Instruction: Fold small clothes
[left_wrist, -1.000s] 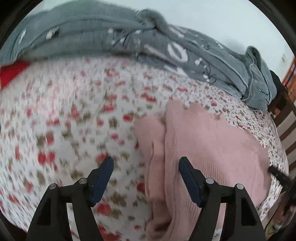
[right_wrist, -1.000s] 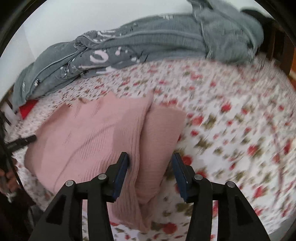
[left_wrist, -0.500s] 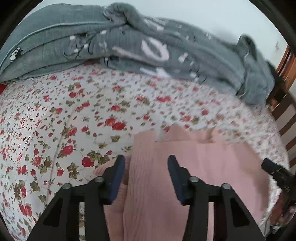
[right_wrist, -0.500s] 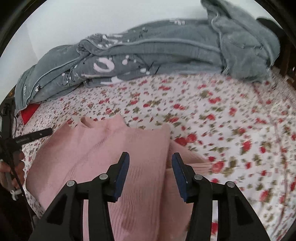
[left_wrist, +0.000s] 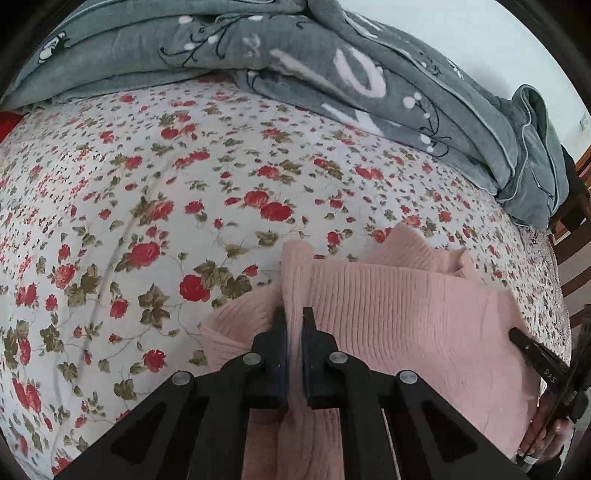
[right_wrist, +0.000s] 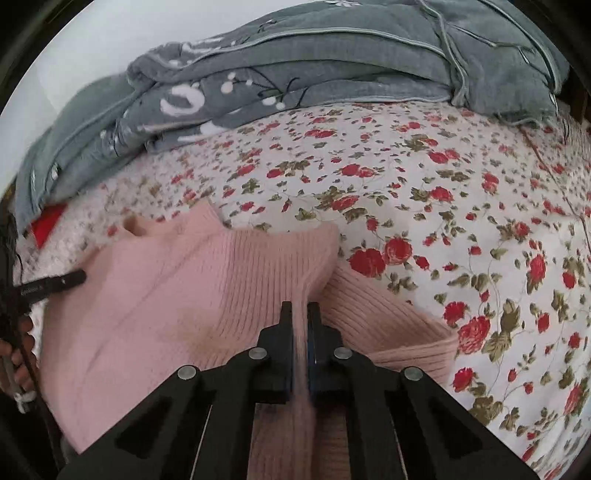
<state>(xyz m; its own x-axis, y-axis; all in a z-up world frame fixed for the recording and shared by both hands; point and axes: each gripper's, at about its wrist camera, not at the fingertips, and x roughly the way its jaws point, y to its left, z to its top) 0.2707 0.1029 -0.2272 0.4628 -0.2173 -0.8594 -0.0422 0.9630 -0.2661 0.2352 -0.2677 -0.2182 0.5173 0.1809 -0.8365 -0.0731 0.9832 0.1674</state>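
Left wrist view: left gripper (left_wrist: 294, 325) just closed, its 2 fingers (left_wrist: 277, 339) clamped on a raised ridge of the pink sweater (left_wrist: 406, 317) along the garment's left fold. Sweater spread ribbed and flat on the floral bed sheet (left_wrist: 147, 192), near the bed's front edge, neck pointing toward the far side. Sleeve (left_wrist: 236, 325) folded under, peeking out just left of the fingers. Grey blanket (left_wrist: 332, 74) heaped along the far edge of the bed. Other gripper's tip and a hand (left_wrist: 546, 435) at the right edge of the sweater.

Right wrist view: right gripper (right_wrist: 300, 321) also just closed, fingers (right_wrist: 285, 332) pinched together on a fold of the pink sweater (right_wrist: 184, 295) at its right side. Folded sleeve (right_wrist: 388, 325) lying just right of the fingers on the floral bed sheet (right_wrist: 443, 166). Grey blanket (right_wrist: 332, 66) piled at the far edge. Red item (right_wrist: 46, 221) at the bed's far left corner, partly under the blanket.
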